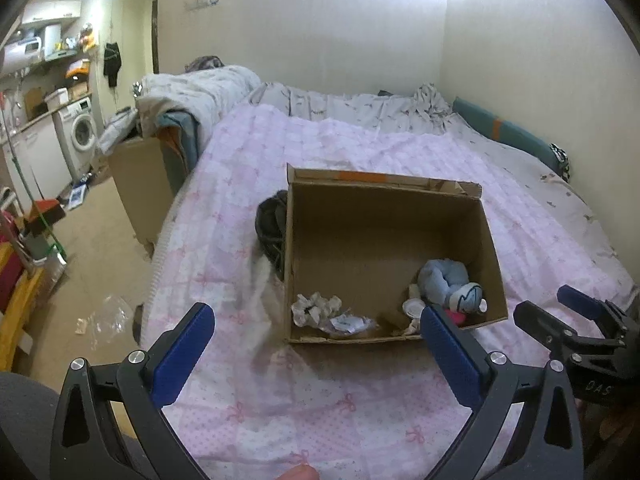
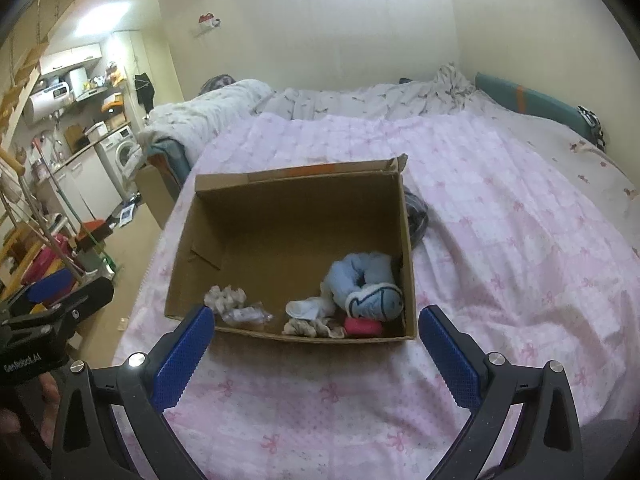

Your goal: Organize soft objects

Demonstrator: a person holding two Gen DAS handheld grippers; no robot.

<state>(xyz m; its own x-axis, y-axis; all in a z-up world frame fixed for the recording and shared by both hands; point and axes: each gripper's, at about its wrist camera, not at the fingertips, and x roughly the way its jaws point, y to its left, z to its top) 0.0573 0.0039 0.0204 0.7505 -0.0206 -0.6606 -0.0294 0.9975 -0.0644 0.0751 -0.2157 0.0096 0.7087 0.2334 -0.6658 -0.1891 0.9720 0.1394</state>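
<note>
- Soft objects: a light-blue plush toy (image 2: 362, 286), a pink item (image 2: 362, 326), white socks (image 2: 306, 308) and crumpled pale cloth (image 2: 225, 297) lie along the near wall inside the open cardboard box (image 2: 280, 216), which stands on the pink quilt (image 2: 500, 240) of the bed
- A dark garment (image 1: 272, 228) lies on the quilt just outside the box, touching its side wall; it appears to be the one soft item within reach not yet boxed
- Left claw (image 1: 316, 344): jaws spread wide, nothing between them, hovering over the quilt before the box's near edge
- Right claw (image 2: 316, 344): jaws likewise wide and empty, facing the box from the near side; in the left wrist view it shows at the right border
- Step in hand, as a judgement: between placements, with both claws free and the box partly filled
- Next move, as a judgement: reach past the box wall to the dark garment, close on a fold, lift it clear of the rim and release it inside
- Legible writing: "GenRobot.AI" on the left claw's body in the right wrist view; "DAS" on the right claw's body in the left wrist view; the orange tape (image 2: 308, 170) on the box's far flap bears nothing readable
</note>
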